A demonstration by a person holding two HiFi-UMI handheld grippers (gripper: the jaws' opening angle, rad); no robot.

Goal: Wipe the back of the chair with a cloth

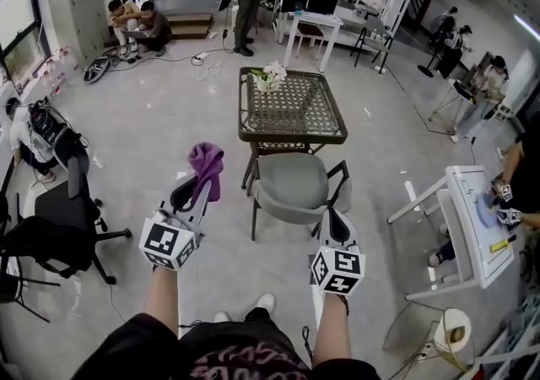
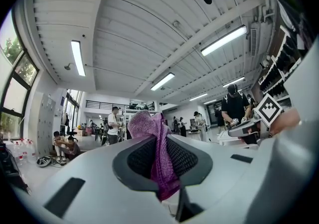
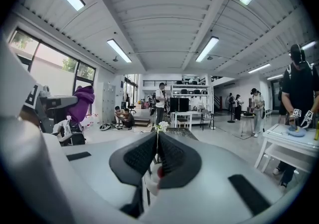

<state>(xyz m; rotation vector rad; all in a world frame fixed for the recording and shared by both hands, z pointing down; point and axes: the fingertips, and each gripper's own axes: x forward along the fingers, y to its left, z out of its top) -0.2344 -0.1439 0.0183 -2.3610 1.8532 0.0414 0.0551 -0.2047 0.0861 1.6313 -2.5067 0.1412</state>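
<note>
Left gripper (image 1: 197, 186) clamps the cloth (image 1: 207, 164); right gripper (image 1: 337, 219) jaws seem closed, empty. Chair (image 1: 291, 188) sits ahead of them, unwiped. Next, the cloth goes to its back.

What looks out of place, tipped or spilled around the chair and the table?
Nothing stands out. The grey chair stands upright at the table, the flowers sit on it, and the purple cloth is clamped in the left gripper, not dropped.
</note>
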